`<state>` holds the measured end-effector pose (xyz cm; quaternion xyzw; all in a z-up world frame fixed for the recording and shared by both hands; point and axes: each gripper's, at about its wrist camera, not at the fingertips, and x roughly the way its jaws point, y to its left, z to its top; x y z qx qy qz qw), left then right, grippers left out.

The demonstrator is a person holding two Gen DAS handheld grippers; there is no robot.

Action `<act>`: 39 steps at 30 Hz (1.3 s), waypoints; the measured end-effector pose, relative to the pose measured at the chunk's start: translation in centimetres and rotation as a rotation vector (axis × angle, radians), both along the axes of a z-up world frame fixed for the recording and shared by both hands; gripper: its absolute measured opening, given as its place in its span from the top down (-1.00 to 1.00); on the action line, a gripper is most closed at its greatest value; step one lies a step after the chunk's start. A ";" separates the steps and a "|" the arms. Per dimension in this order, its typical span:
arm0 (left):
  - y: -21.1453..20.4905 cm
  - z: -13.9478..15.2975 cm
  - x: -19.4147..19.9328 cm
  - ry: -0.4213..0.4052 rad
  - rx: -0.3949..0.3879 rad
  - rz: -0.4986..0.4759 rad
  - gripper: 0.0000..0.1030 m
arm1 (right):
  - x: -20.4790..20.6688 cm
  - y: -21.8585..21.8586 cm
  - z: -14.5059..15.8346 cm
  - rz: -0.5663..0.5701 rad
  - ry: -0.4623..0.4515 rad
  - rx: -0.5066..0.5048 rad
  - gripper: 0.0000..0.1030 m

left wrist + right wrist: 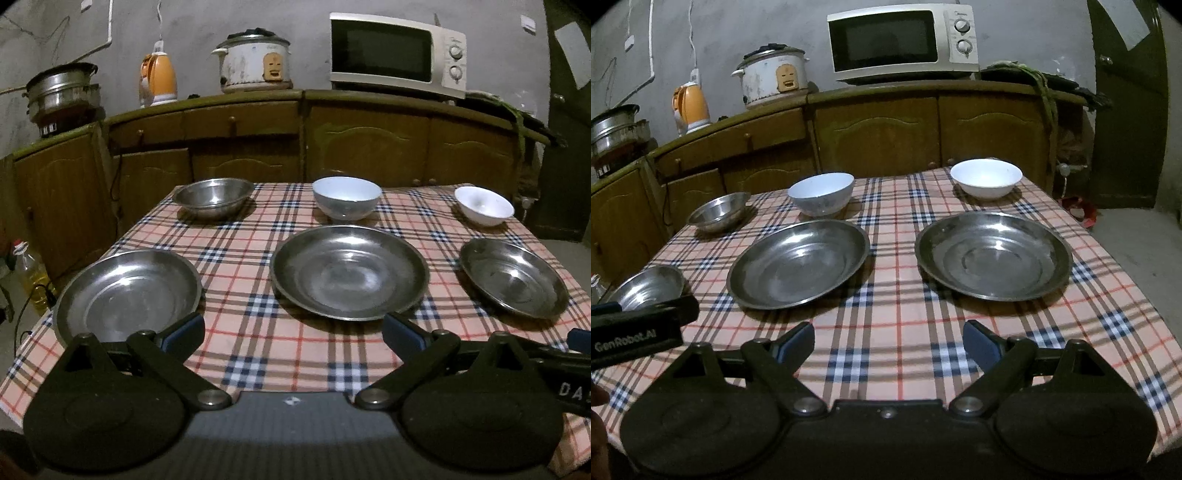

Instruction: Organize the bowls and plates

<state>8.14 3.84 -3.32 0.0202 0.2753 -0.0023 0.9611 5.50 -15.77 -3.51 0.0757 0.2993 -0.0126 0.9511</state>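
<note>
Three steel plates lie in a near row on the plaid tablecloth: a left plate [127, 293], a large middle plate [349, 271] and a right plate [513, 278]. Behind them stand a steel bowl [213, 197], a pale blue bowl [346, 197] and a white bowl [484, 205]. My left gripper [293, 334] hovers open over the near cloth between the left and middle plates. In the right wrist view the middle plate [798, 264] and right plate [993, 254] lie ahead of my right gripper [888, 345], which is open and holds nothing.
Wooden cabinets [369, 144] run behind the table, carrying a microwave [397, 51], a rice cooker [255, 61], an orange kettle [158, 79] and steel pots [61, 92]. An oil bottle [31, 273] stands on the floor at left. The table edge [1137, 266] drops off at right.
</note>
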 end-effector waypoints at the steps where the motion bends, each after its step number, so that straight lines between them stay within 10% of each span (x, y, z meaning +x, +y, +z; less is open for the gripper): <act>1: 0.2 -0.1 0.4 -0.001 0.003 0.007 -1.00 | 0.5 0.0 0.0 0.003 -0.003 -0.004 -1.00; 24: 2.1 -3.1 15.4 0.122 0.020 0.082 -0.74 | 17.3 0.6 -4.4 0.078 0.077 0.040 -0.95; 27: 2.1 -3.6 16.5 0.149 0.013 0.062 -0.45 | 18.5 0.7 -5.1 0.092 0.108 0.058 -0.76; 33: 1.9 -4.7 18.1 0.214 -0.007 0.010 0.58 | 19.1 0.9 -5.8 0.129 0.129 0.095 0.49; 39: 1.9 -4.0 17.3 0.204 -0.009 0.006 0.80 | 18.5 0.6 -5.3 0.111 0.134 0.097 0.59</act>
